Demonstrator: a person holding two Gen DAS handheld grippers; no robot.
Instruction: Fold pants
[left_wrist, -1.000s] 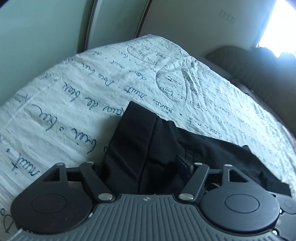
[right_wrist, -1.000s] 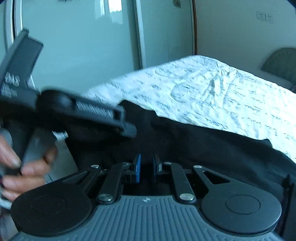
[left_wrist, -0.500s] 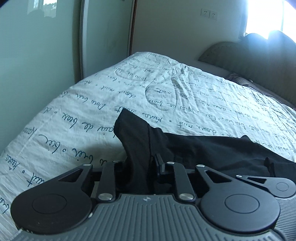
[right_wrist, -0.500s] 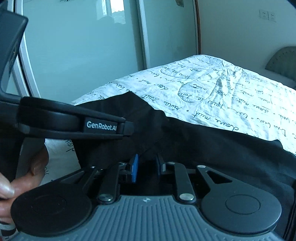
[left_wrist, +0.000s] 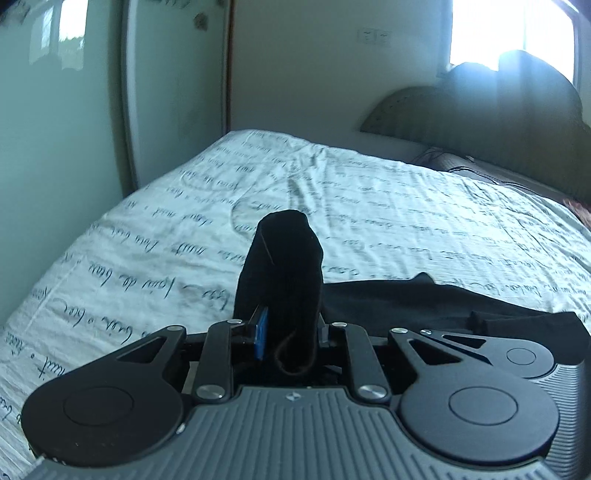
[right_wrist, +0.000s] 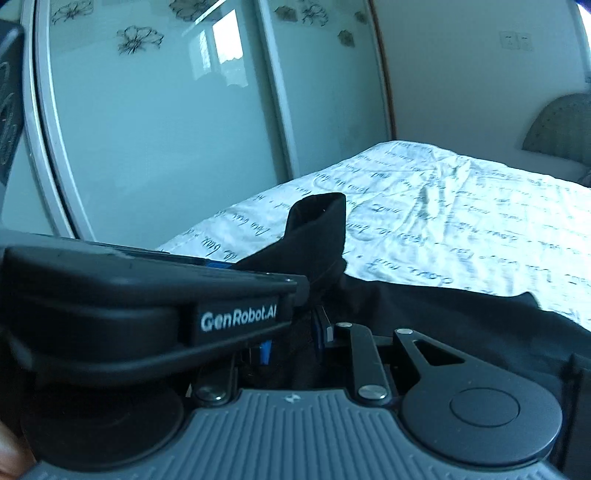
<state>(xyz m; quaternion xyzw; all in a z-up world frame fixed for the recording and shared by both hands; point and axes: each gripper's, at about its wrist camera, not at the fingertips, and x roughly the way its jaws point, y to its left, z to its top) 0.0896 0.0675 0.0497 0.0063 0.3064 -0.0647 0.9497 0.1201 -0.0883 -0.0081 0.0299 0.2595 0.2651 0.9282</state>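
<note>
The left gripper (left_wrist: 290, 338) is clamped on a bunched end of the black pants (left_wrist: 284, 266), which sticks up between its fingers w/ a blue pad (left_wrist: 261, 338) pressed to the cloth. The rest of the pants trails off to the right, lying flat on the bed cover (left_wrist: 406, 206) (white, w/ dark handwriting print).

In the right wrist view, the right gripper (right_wrist: 295, 345) is also pinched on the pants (right_wrist: 317, 236); the fabric end pokes up past its fingers, the remainder spreading right over the bed cover (right_wrist: 461, 214). The left gripper's body (right_wrist: 147, 306), labelled GenRobot.AI, crosses just beside it on the left & hides that side's finger.

Behind: frosted sliding doors (right_wrist: 166, 110) w/ flower decals, headboard (left_wrist: 480, 118), wall sockets (left_wrist: 373, 37), bright window (left_wrist: 509, 26).
</note>
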